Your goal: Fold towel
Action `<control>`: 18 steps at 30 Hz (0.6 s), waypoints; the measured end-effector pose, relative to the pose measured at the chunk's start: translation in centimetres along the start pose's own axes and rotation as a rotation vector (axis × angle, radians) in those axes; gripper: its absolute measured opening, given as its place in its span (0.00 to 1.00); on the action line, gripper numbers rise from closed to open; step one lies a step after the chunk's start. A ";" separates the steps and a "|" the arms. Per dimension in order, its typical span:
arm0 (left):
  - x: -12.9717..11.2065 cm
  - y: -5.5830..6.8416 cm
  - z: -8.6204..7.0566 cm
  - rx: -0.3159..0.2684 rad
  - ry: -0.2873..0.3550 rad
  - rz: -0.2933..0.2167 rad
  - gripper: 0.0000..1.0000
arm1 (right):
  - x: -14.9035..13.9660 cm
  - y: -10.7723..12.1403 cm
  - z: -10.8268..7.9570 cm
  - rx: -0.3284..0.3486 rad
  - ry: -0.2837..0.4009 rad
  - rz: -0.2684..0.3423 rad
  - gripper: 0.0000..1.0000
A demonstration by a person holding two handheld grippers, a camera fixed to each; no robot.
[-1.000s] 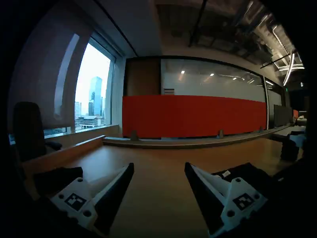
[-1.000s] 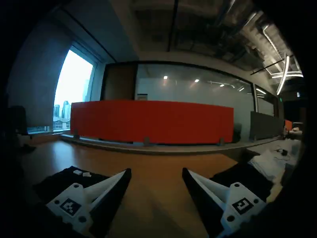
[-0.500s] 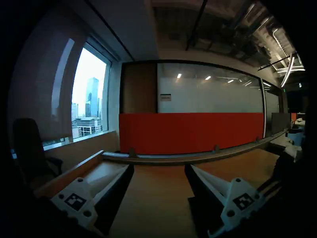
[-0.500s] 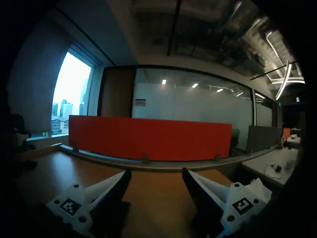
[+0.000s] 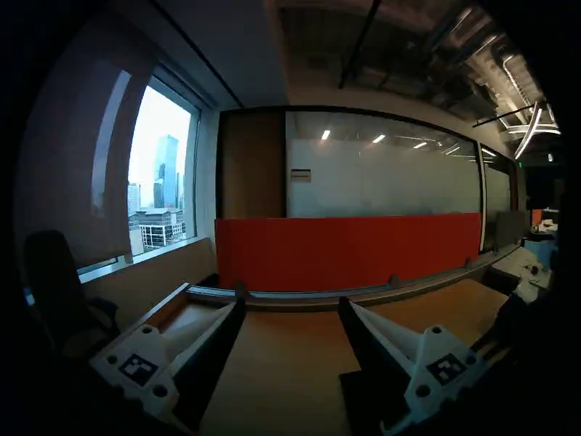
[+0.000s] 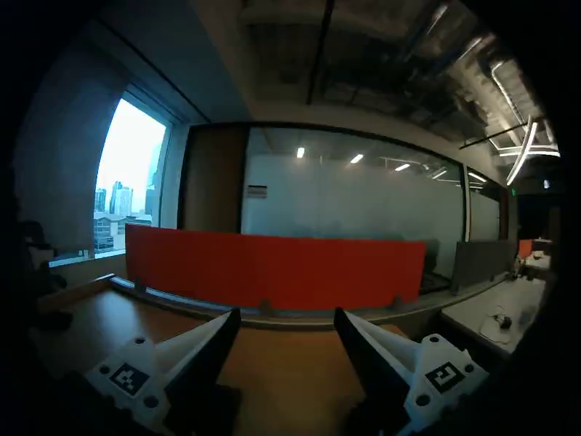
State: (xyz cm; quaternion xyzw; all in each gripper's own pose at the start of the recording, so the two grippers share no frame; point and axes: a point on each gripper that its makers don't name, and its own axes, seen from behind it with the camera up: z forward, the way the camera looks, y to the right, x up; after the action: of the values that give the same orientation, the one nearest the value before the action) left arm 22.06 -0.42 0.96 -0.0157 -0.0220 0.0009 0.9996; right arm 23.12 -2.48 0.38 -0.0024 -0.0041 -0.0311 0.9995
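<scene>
Over the wooden desk (image 5: 290, 363), left claw (image 5: 290, 301) and right claw (image 6: 286, 311) gape wide, gripping nothing.

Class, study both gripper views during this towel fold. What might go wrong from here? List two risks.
1. The left gripper and right gripper point level at the red partition, jaws open; the dark cloth sits at the view's bottom edge, so a grasp may miss it.
2. Dim light on dark cloth hides edges; a pinch may catch one layer.
</scene>
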 end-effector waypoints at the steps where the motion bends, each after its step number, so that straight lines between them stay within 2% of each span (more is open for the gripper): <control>1: 0.1 0.1 0.0 -0.006 -0.005 0.003 0.94 | 0.2 -0.1 0.1 0.004 -0.003 -0.004 0.99; 9: 1.0 1.4 -0.2 -0.061 -0.046 0.025 0.94 | 1.6 -0.4 0.2 0.040 -0.025 -0.032 0.99; 18: 0.3 3.2 -0.8 -0.142 -0.098 0.059 0.94 | 0.9 -2.0 -0.7 0.156 -0.094 -0.069 0.99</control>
State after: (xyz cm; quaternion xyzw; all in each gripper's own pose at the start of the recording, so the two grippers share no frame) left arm 22.41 2.79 0.10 -0.0870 -0.0702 0.0293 0.9933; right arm 23.95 -4.58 -0.29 0.0741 -0.0535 -0.0649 0.9937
